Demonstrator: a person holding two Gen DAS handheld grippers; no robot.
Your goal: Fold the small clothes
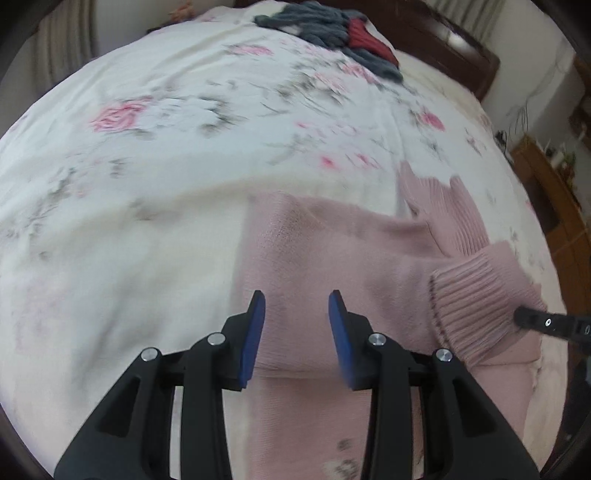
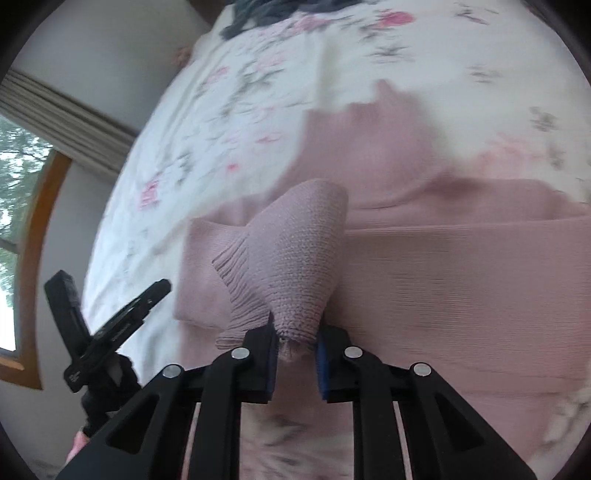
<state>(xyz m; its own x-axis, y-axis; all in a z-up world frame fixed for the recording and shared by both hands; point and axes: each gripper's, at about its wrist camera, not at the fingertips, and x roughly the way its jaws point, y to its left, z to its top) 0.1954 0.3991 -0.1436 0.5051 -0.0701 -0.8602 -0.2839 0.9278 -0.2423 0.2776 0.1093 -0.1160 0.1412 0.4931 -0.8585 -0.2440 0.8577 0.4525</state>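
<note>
A pink sweater (image 1: 317, 236) is being folded on a flowered bed (image 1: 155, 155), and it is lying just ahead of and beneath both claws. The right claw (image 2: 295, 343) is clenched on a sleeve (image 2: 295, 251), whose ribbed cuff (image 2: 240, 280) is being held up off the body of the garment, drooping to the left of the pads. The left claw (image 1: 297, 332) is released, its blue pads standing well apart and hovering over the flat pink body with nothing between them. In the left wrist view the tip of the right claw (image 1: 535, 321) is being seen at the far right, at the cuff (image 1: 480, 295). The step in hand is judged to be the laying of the sleeve across the body. To do it well, the sleeve should be carried low and straight across so that no twist is being dragged in, the cuff should be set flat inside the body's outline before the grip is let go, and the body could be pinned by the left claw near the shoulder so that it is not being pulled along. Counted: one pink sweater, one sleeve being held, two claws, and one heap of grey and red clothes (image 1: 332, 33) far ahead at the head of the bed, its pieces too bunched to be counted.
</note>
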